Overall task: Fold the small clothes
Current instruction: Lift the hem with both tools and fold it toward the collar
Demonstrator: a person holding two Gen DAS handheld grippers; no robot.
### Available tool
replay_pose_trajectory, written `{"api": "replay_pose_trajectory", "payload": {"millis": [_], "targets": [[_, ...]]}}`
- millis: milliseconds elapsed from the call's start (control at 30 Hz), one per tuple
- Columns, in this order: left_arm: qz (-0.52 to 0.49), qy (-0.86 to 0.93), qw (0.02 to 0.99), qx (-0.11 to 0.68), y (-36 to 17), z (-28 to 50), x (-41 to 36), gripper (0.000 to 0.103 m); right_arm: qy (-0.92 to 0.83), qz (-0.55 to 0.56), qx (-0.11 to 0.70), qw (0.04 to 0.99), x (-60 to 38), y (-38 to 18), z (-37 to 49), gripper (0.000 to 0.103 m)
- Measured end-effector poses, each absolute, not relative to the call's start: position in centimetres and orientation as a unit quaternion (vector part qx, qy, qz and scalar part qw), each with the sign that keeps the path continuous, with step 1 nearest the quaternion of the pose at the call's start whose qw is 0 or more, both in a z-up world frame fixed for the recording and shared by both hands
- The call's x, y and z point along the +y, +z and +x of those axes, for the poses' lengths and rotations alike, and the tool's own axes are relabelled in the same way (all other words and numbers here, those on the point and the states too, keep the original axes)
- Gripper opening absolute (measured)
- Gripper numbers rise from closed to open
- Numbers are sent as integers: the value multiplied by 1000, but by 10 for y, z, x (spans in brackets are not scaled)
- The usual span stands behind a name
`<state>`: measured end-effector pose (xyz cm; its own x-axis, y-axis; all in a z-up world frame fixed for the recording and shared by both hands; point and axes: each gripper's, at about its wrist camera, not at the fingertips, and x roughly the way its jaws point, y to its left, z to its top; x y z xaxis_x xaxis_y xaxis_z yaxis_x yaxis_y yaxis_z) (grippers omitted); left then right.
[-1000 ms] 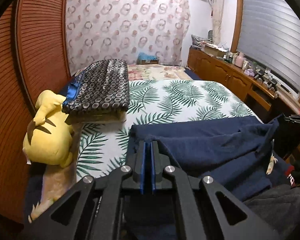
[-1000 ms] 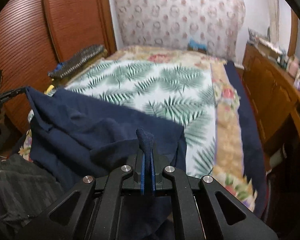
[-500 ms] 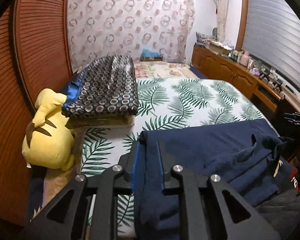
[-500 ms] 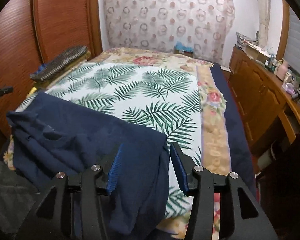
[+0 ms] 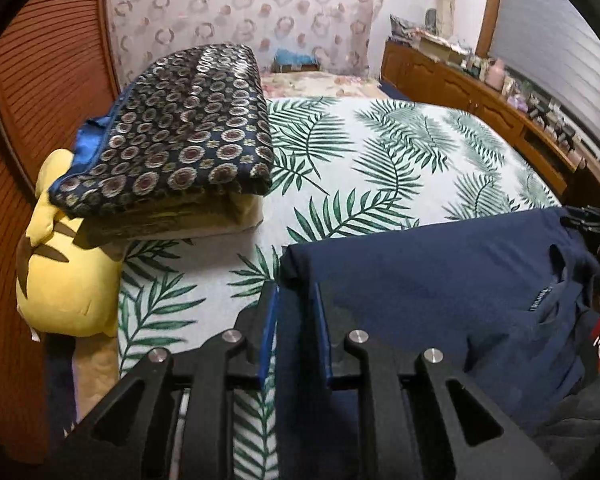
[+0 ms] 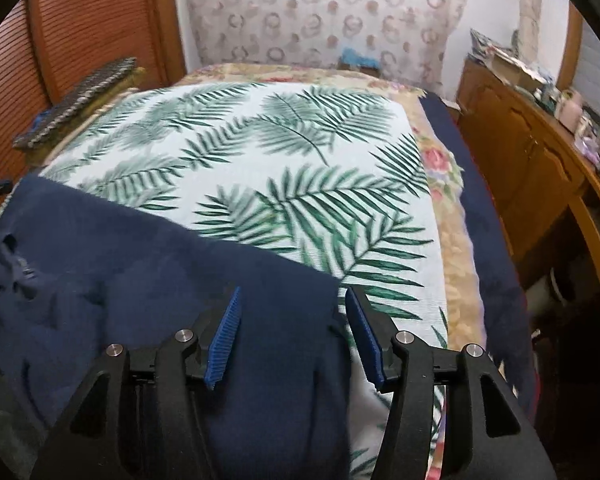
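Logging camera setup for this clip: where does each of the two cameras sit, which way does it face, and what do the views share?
Left wrist: on the left gripper, looking down along its fingers over the navy garment toward the yellow plush toy and folded patterned blanket; cloth lies between its slightly parted jaws.
Right wrist: on the right gripper, facing up the leaf-print bedspread toward the wooden cabinets; its jaws are opening astride the garment's edge.
Shared: garment, bedspread, blanket, cabinets, far curtain.
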<state>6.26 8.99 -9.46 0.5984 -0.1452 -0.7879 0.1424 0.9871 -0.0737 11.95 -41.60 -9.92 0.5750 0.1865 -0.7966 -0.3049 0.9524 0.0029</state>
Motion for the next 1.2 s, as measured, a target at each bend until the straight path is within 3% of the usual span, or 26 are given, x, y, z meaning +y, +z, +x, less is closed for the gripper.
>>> {"api": "replay_pose_trajectory", "payload": {"millis": [367,600,733,1000,1100,1200], "targets": [[8,-89,880,467,-112,84,82,18,141,-44,438,887,-423,-106,122,63],[-11,-97,878,469,-114,91,88,25,142,-42,436,888,-423,-107,122,65],[-21,-95,877,471,-115,93,95,34,144,-42,436,887,-424,-107,121,65],[-10,-95,872,480,-113,98,98,39,158,-47,441,882,-424,-105,121,65],[-3,-95,872,479,-113,99,96,39,167,-49,440,881,-422,-105,120,60],[3,-94,874,477,-113,100,92,39,180,-51,438,879,-419,-104,118,46]]}}
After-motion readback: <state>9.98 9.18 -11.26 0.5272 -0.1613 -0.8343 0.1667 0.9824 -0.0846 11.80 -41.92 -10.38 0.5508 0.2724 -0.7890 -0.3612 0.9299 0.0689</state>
